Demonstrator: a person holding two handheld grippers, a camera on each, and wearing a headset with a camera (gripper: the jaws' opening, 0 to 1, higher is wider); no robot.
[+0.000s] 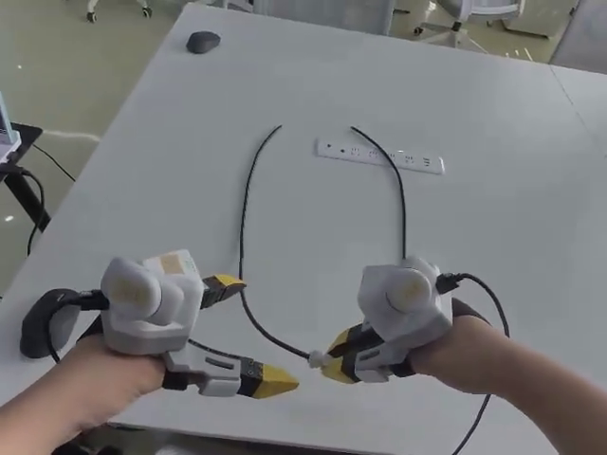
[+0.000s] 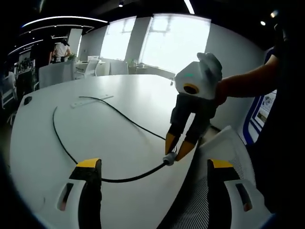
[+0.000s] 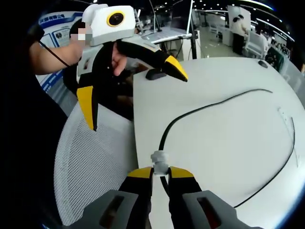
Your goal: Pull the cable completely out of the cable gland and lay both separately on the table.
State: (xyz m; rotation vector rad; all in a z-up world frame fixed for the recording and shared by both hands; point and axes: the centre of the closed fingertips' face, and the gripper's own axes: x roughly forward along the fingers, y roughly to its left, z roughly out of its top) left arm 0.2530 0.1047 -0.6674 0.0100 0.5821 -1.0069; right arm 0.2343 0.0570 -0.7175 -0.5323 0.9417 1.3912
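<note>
A white power strip (image 1: pixel 379 156) is lying on the desk (image 1: pixel 493 246) well beyond the cable gland (image 3: pixel 159 160), and a dark mouse (image 1: pixel 202 42) is sitting farther off still. The black cable (image 1: pixel 243 218) is looping away from the gland, one stretch crossing the strip. The right gripper (image 1: pixel 327 365) is clamping its fingers on the gland, cable still threaded in. Just beside the gland, the left gripper (image 1: pixel 254 332) is hovering with its fingers wide apart. The gripper views are showing a white mesh chair (image 3: pixel 90 162) below the gland.

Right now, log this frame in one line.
left hand-held gripper: open, free | right hand-held gripper: shut on cable gland | cable: not pulled out, looped on table
</note>
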